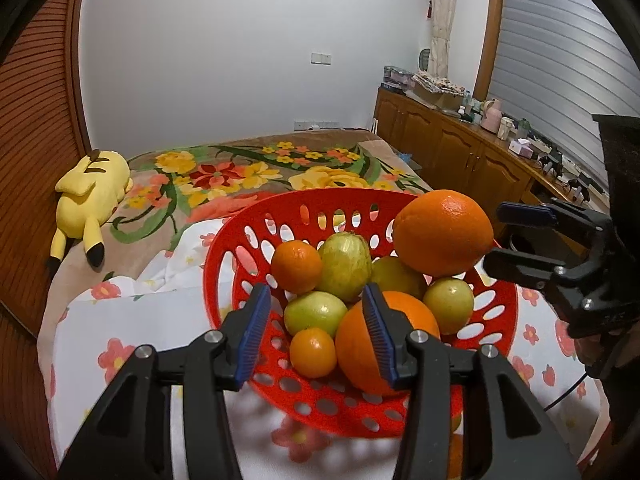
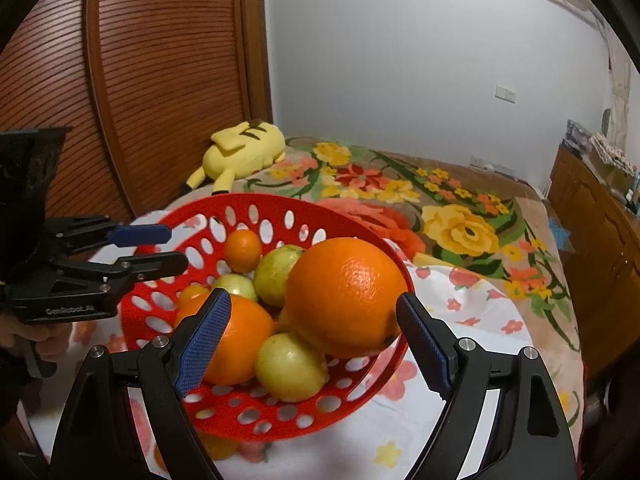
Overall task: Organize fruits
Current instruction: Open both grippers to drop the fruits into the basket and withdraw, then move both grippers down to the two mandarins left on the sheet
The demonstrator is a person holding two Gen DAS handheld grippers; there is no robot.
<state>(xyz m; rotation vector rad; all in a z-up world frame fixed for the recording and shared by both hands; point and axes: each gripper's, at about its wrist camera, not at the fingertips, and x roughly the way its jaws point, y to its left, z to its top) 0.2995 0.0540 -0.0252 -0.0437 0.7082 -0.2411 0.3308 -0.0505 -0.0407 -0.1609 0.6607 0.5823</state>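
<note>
Right wrist view: "CanRobot_AI"-like lettering, blurred, on left gripper [image 2: 158, 250], jaws parted, empty. Right gripper [image 2: 314, 338] angled down, jaws wide, big orange [image 2: 344, 292] between, atop red basket [image 2: 256, 404] fruit.

Home bedroom: floral-blanketed bed [image 1: 248, 176], plush toy [image 1: 92, 196], wooden cabinets [image 1: 448, 144].

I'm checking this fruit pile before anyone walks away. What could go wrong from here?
1. The big orange sits on top of smaller green fruits, close to the red perforated plastic basket's rim; it may roll out.
2. The basket appears tipped on soft floral bedding, so it could shift.
</note>
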